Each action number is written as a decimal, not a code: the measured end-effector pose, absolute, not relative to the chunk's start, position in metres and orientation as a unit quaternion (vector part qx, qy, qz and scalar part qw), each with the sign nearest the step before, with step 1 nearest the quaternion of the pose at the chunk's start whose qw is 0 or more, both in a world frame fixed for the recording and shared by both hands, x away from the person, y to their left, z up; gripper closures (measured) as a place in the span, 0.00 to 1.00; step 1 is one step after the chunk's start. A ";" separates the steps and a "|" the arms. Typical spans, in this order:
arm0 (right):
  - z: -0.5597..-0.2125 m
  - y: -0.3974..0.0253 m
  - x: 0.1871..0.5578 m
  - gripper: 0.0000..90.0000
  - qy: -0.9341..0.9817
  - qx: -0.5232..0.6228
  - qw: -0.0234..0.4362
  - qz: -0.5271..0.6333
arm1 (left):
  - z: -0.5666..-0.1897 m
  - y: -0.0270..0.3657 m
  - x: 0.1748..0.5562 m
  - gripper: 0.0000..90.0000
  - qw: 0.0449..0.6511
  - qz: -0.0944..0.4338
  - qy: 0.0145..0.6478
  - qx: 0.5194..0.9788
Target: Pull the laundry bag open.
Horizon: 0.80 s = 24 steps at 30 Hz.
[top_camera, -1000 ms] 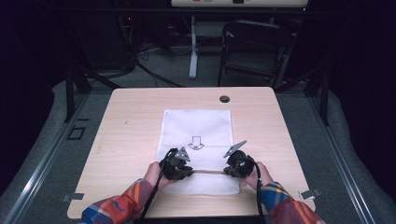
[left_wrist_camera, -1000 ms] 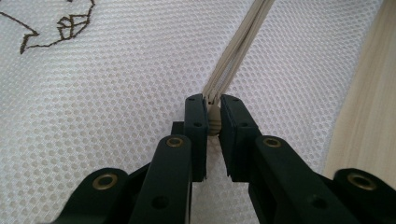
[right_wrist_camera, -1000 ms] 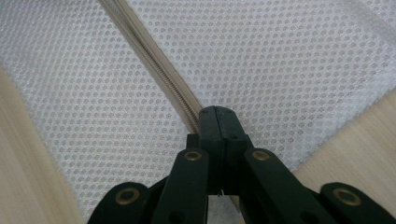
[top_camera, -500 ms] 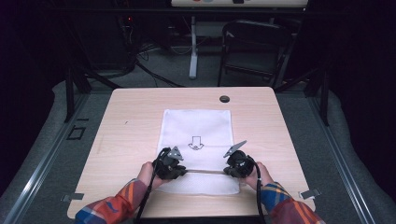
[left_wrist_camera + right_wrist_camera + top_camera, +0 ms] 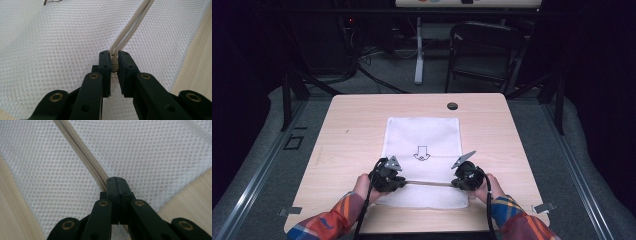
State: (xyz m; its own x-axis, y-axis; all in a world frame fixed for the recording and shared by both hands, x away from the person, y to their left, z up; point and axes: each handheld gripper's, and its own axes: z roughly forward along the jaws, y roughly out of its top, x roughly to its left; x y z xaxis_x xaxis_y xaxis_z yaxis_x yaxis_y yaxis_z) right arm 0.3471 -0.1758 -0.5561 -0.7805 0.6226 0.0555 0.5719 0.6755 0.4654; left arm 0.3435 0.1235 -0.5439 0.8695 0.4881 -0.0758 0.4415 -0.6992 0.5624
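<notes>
A white mesh bag (image 5: pixel 422 135) with a black arrow print (image 5: pixel 421 152) lies flat on the wooden table (image 5: pixel 347 130). A beige zipper (image 5: pixel 428 183) runs across its near end. My left gripper (image 5: pixel 403 183) is at the zipper's left part, shut on the beige zipper pull (image 5: pixel 114 65); the zipper (image 5: pixel 130 27) stretches away from the left gripper's (image 5: pixel 114 56) tips. My right gripper (image 5: pixel 454 183) holds the zipper's right end. In the right gripper view the right gripper (image 5: pixel 116 181) has its jaws pressed together on the zipper tape (image 5: pixel 80 150) over the mesh.
A black round grommet (image 5: pixel 452 106) sits in the table near its far edge. Beyond the table stand a dark chair (image 5: pixel 484 50) and a white post (image 5: pixel 418 50) among floor cables. Bare wood lies to both sides of the bag.
My left gripper has slid left along the zipper with the pull in it, widening the gap between the grippers. The right gripper has stayed in place.
</notes>
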 end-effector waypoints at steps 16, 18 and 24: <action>-0.556 -0.176 0.347 1.00 0.912 0.329 0.055 0.238 | -0.540 0.143 0.343 0.90 0.294 0.046 0.272 0.915; -0.556 -0.176 0.347 1.00 0.914 0.327 0.054 0.235 | -0.540 0.145 0.342 0.90 0.296 0.046 0.276 0.913; -0.556 -0.176 0.347 1.00 0.914 0.328 0.054 0.235 | -0.539 0.149 0.342 0.90 0.294 0.050 0.278 0.913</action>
